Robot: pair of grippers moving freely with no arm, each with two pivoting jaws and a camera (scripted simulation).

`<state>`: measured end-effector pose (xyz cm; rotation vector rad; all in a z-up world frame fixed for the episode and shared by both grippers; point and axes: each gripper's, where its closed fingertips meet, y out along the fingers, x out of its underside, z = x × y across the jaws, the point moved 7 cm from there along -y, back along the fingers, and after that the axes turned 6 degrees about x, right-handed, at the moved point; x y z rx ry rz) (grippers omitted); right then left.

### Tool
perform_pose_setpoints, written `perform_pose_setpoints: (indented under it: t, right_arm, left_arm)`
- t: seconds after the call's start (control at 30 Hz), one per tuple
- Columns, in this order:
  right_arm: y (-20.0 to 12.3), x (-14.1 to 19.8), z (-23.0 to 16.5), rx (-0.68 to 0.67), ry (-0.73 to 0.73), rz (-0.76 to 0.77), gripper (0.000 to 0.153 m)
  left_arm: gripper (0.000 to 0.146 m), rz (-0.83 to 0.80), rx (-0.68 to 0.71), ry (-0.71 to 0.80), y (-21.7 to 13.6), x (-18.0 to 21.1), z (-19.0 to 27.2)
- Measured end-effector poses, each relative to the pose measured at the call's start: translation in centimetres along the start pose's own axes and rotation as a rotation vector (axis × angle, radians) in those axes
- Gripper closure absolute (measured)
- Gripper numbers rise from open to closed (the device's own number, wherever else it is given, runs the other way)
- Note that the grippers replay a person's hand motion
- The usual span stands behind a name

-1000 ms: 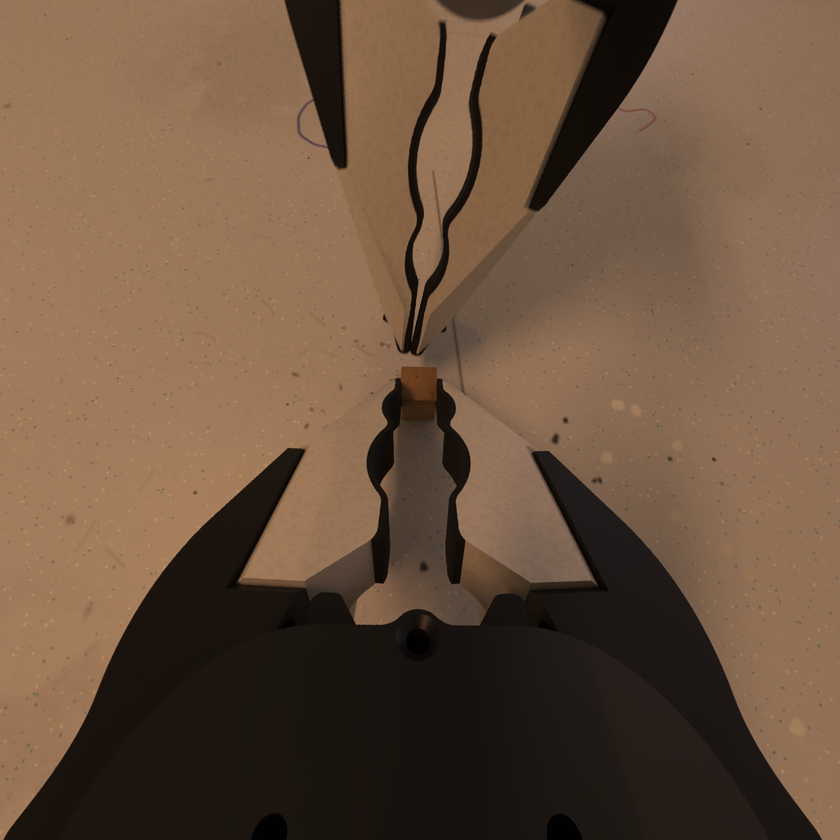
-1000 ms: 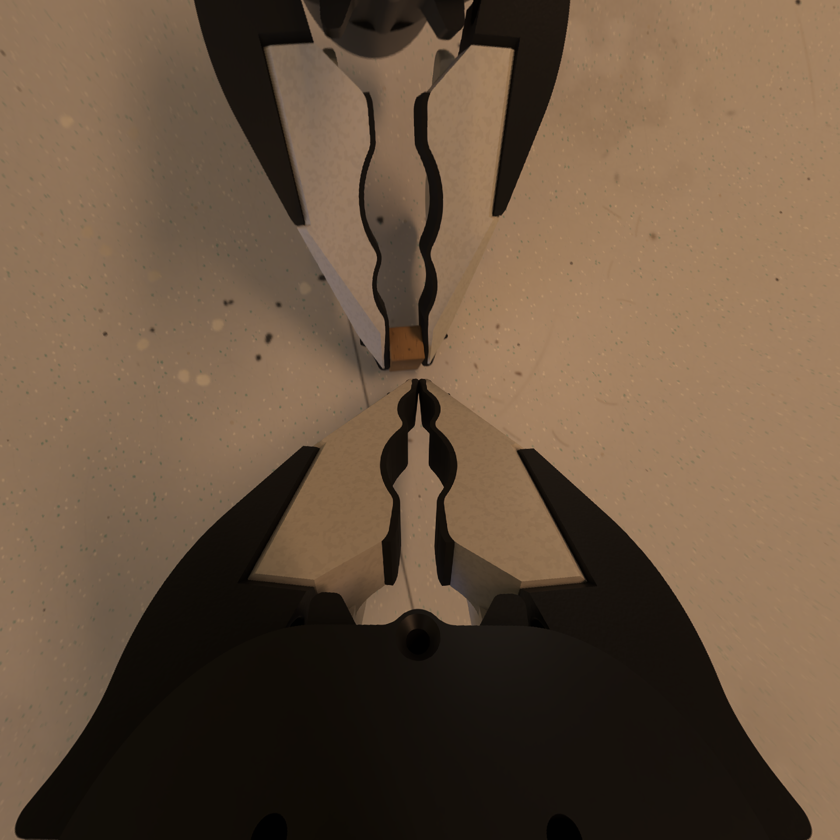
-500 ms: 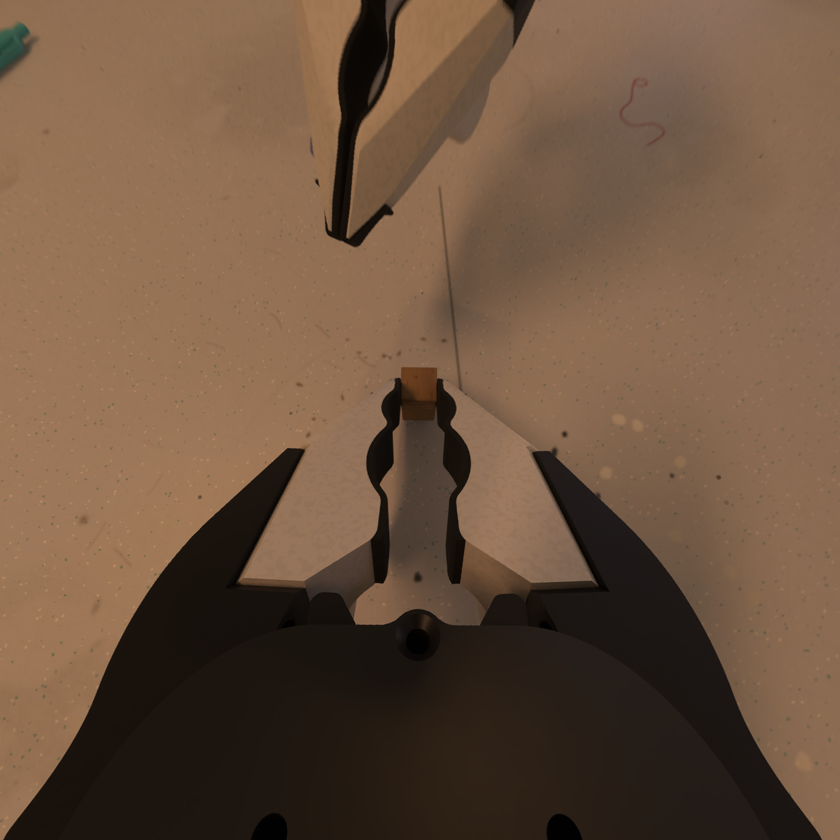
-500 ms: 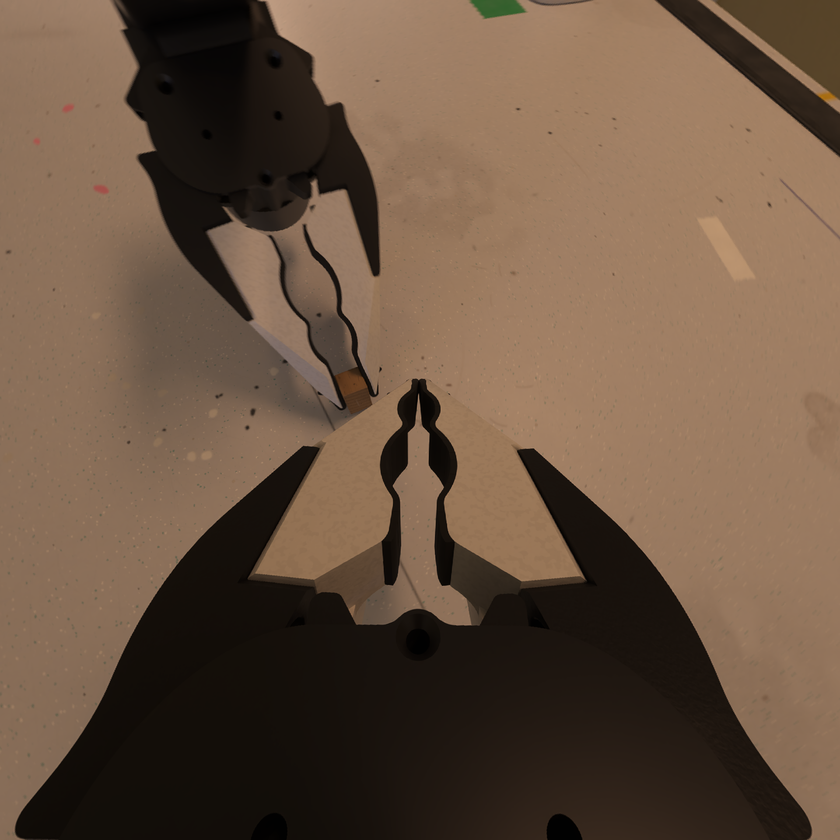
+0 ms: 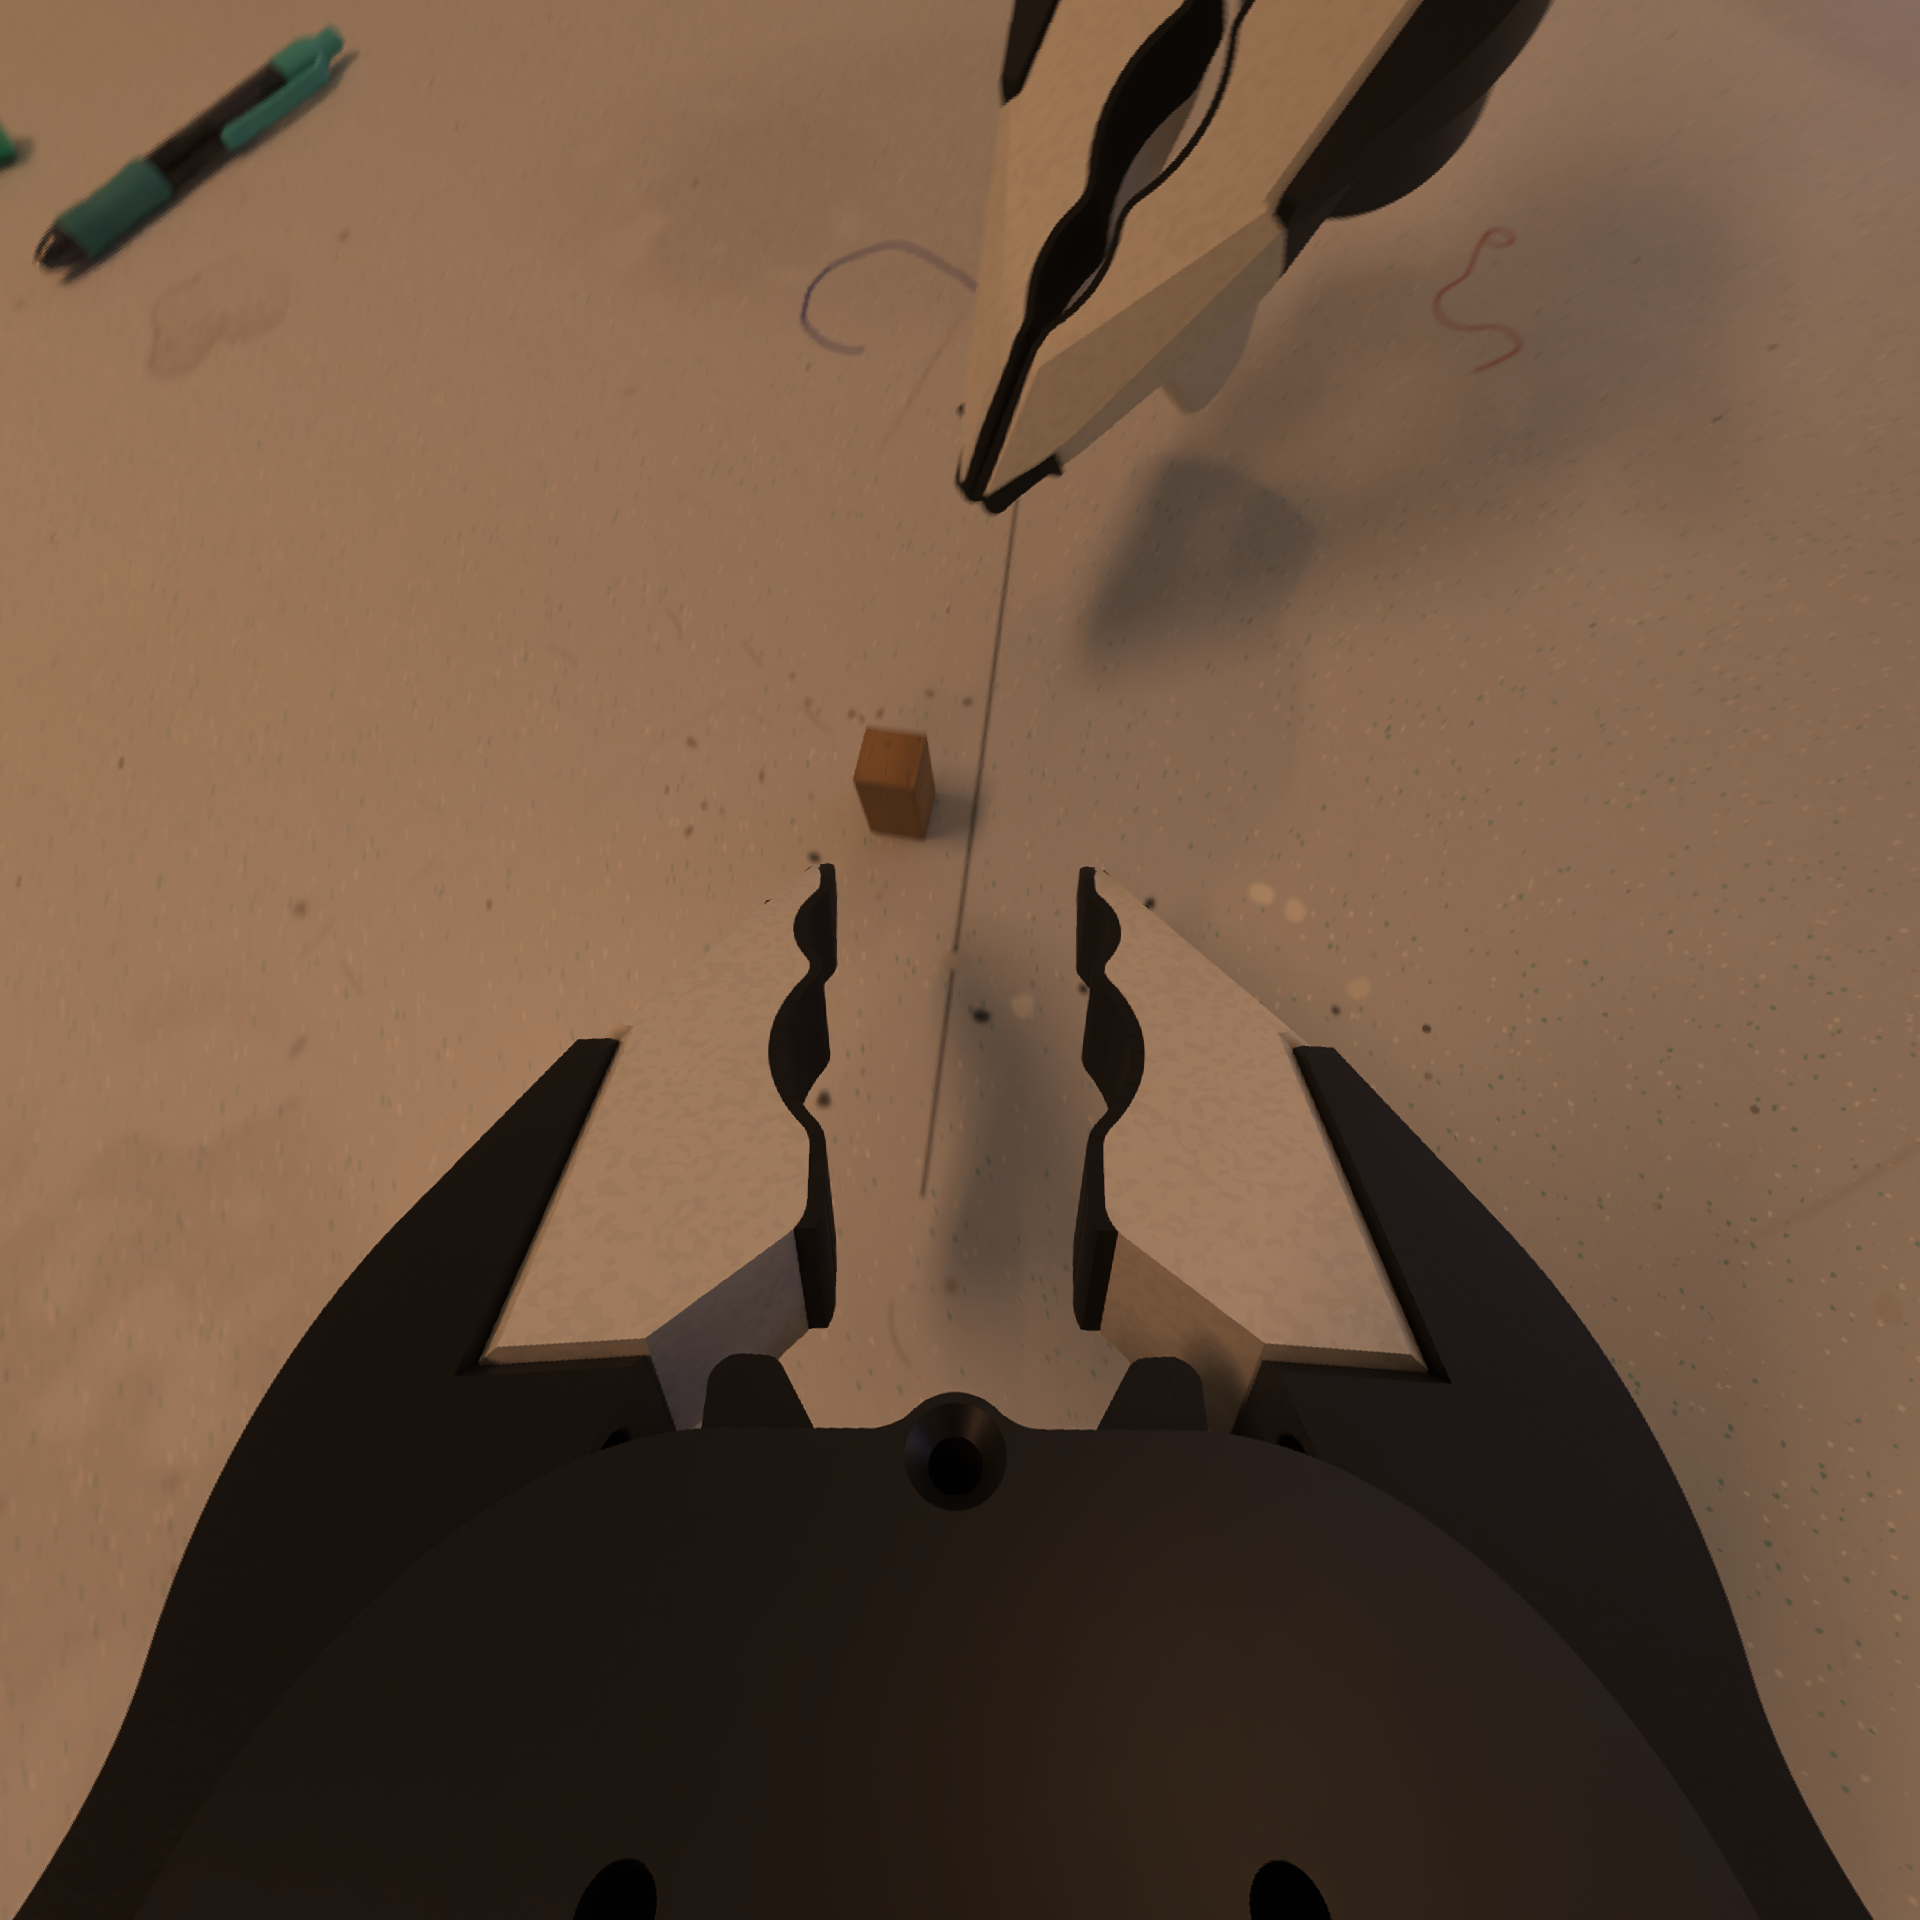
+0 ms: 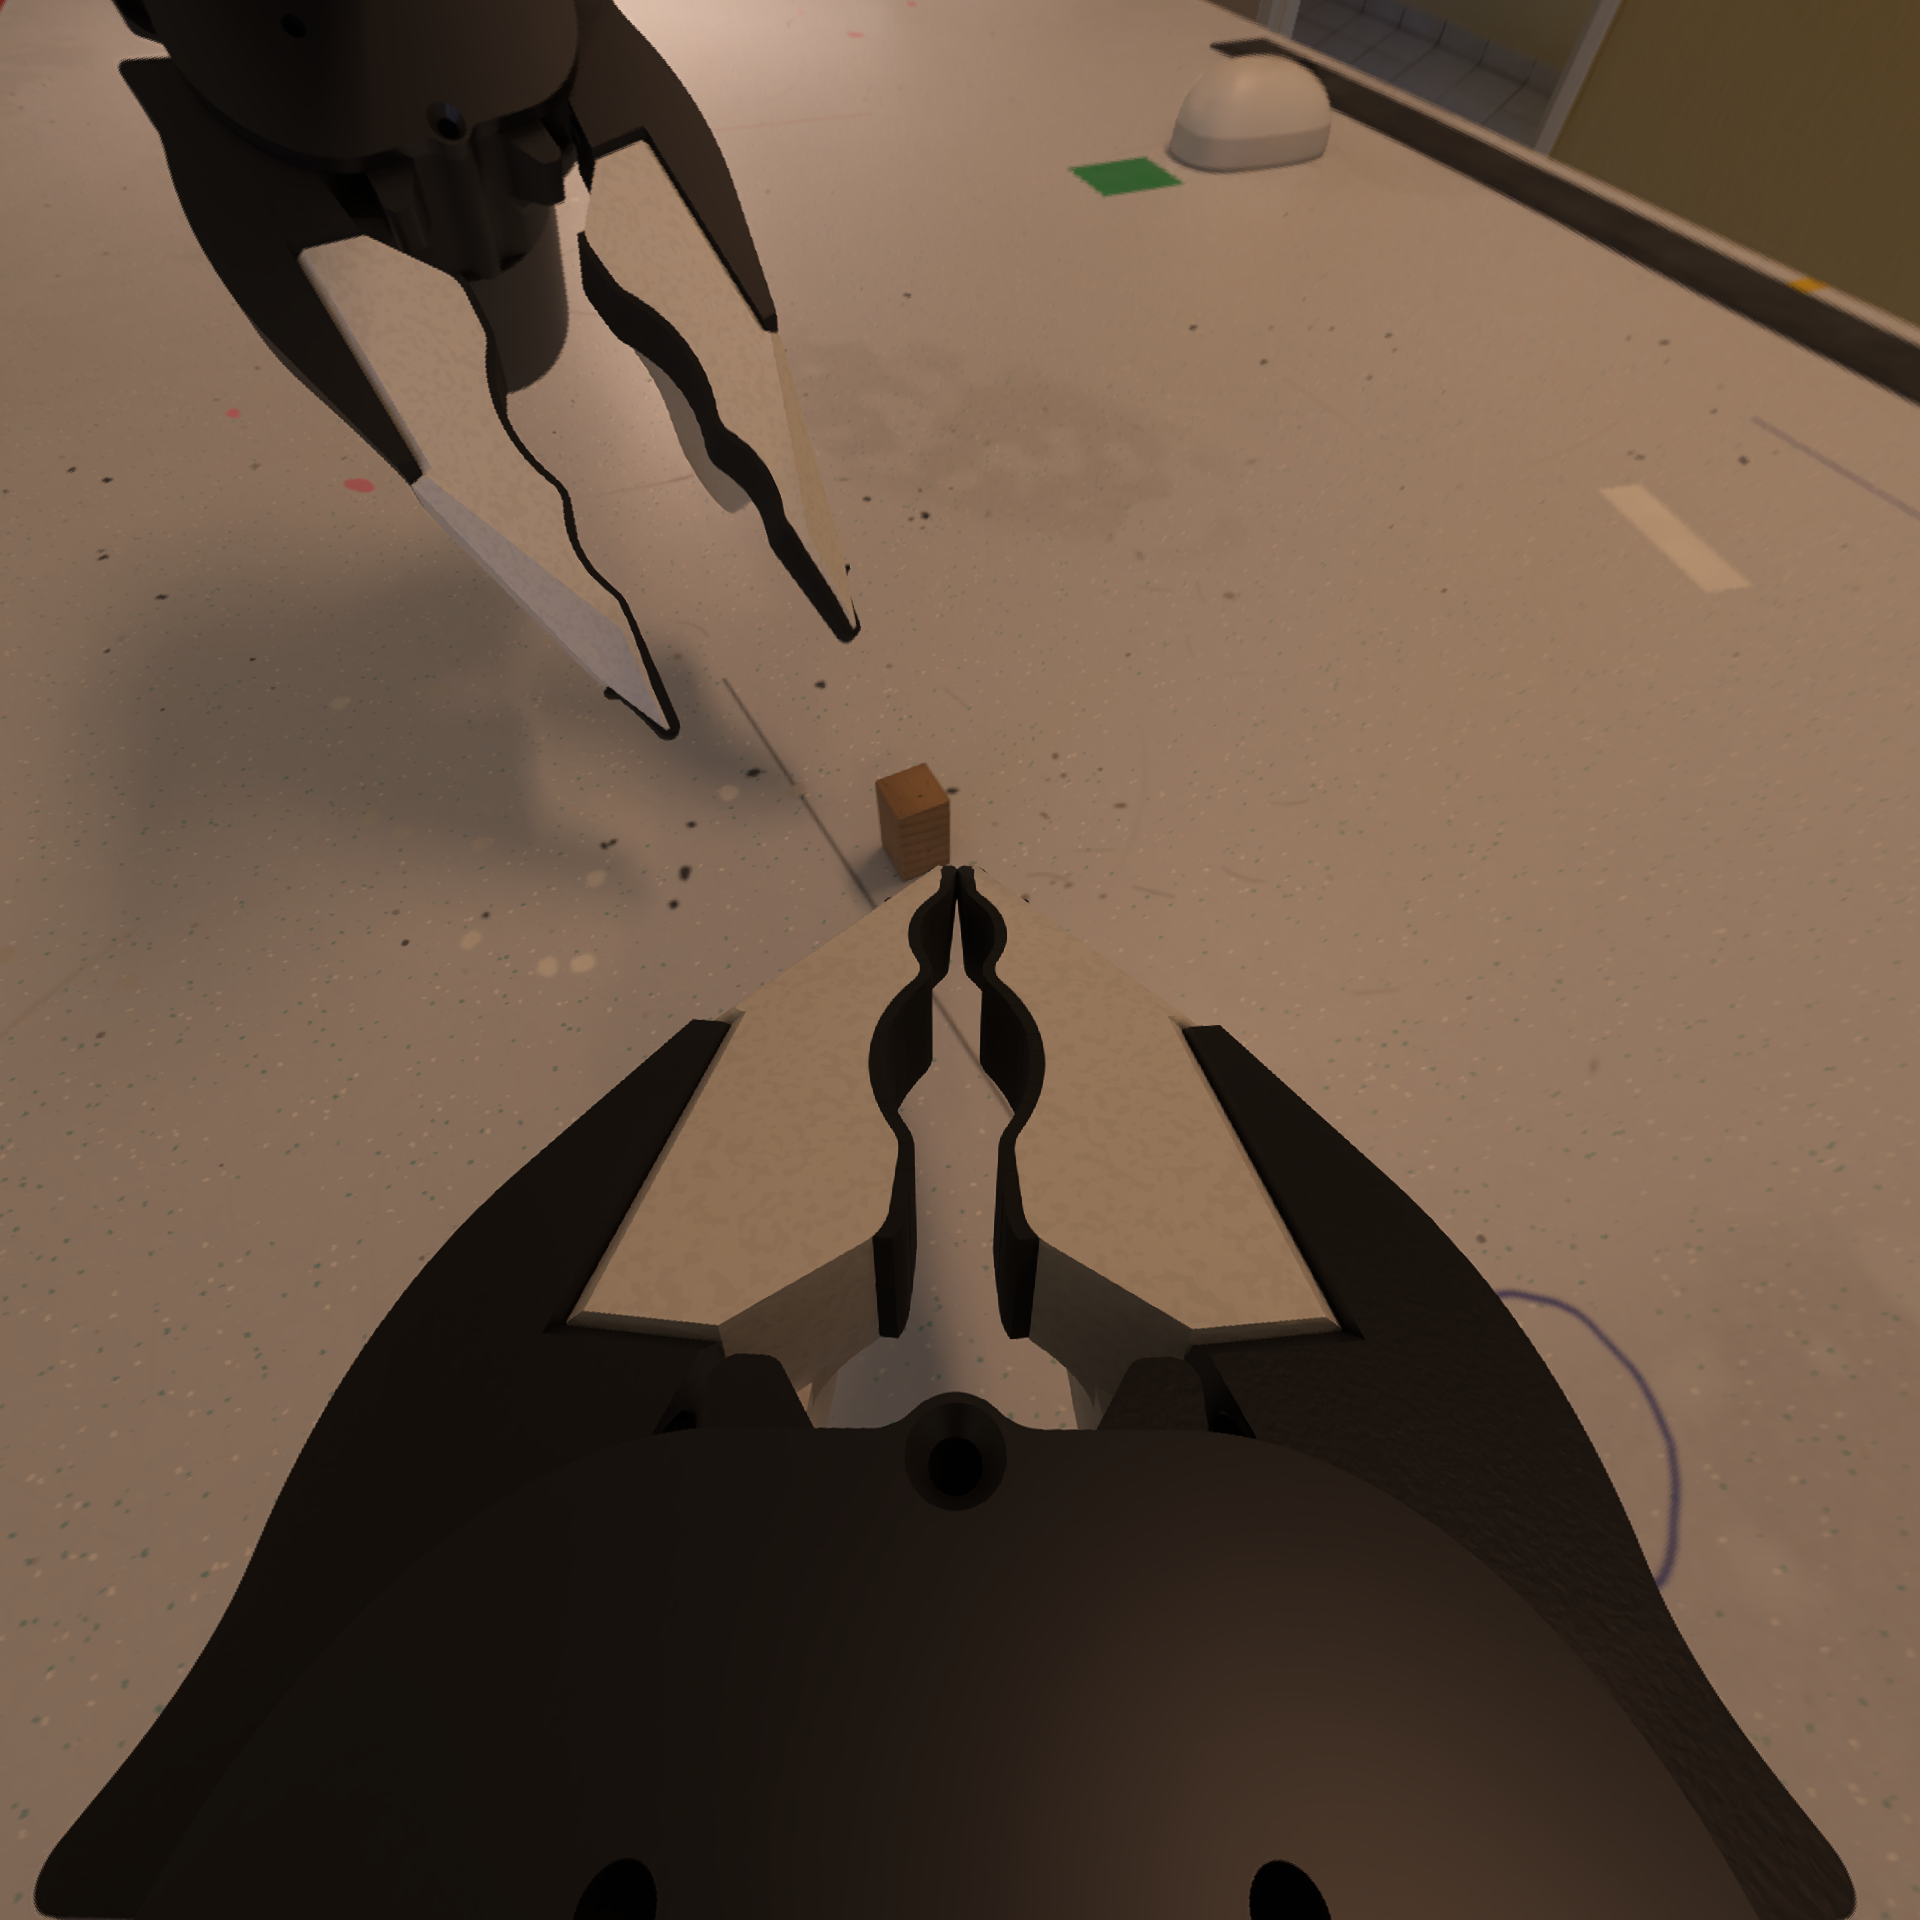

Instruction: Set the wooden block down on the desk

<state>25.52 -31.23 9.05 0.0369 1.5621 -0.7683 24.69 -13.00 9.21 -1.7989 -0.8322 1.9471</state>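
Observation:
A small wooden block [image 5: 894, 780] stands upright on the beige desk [image 5: 416, 623], free of both grippers. It also shows in the right wrist view [image 6: 913, 819]. My left gripper [image 5: 954, 883] is open and empty, raised a little behind the block; in the right wrist view [image 6: 764, 681] it hangs above and to the left of the block. My right gripper [image 6: 957, 875] is shut and empty, its tips just in front of the block. In the left wrist view the right gripper [image 5: 1003, 488] hovers beyond the block, shut.
A green and black marker pen [image 5: 177, 156] lies at the far left. A white dome-shaped object [image 6: 1252, 114] and a green square patch [image 6: 1127, 175] are far back right. The desk's dark edge [image 6: 1662, 239] runs along the right.
My left gripper has opened and let go of the wooden block, which now stands on the desk. The left gripper has risen and drawn back. The right gripper has also pulled away.

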Motion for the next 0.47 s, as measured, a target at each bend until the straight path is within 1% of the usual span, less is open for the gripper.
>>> perform_pose_setpoints:
  t: [0.07, 0.13, 0.23, 0.27, 0.33, 0.37, 0.47]
  right_arm:
    - [0.0, 0.2, -0.3, 0.009, 0.001, -0.014, 0.153]
    - [-0.2, 0.4, -0.5, 0.058, -0.016, -0.010, 0.153]
    - [-0.3, 0.4, -0.6, 0.095, -0.009, -0.019, 0.153]
    - [-0.2, 0.5, -0.5, 0.124, 0.003, -0.017, 0.149]
    - [0.1, 0.6, -0.5, 0.130, 0.041, -0.034, 0.109]
    - [0.2, 0.6, -0.5, 0.124, 0.052, -0.037, 0.104]
    - [0.4, 0.6, -0.4, 0.156, 0.043, -0.028, 0.099]
  left_arm:
    - [0.097, -0.016, -0.032, -0.025, -0.3, 0.8, 0.3]
    - [0.095, -0.024, -0.056, -0.046, -0.6, 1.5, 0.5]
    - [0.093, -0.048, -0.102, -0.045, -1.0, 2.2, 0.6]
    - [0.093, -0.055, -0.119, -0.037, -1.1, 2.3, 0.5]
    - [0.092, -0.066, -0.142, -0.024, -1.2, 2.3, 0.1]
    - [0.090, -0.070, -0.147, -0.022, -1.2, 2.3, -0.1]
    - [0.086, -0.089, -0.141, -0.028, -0.7, 2.2, -1.2]
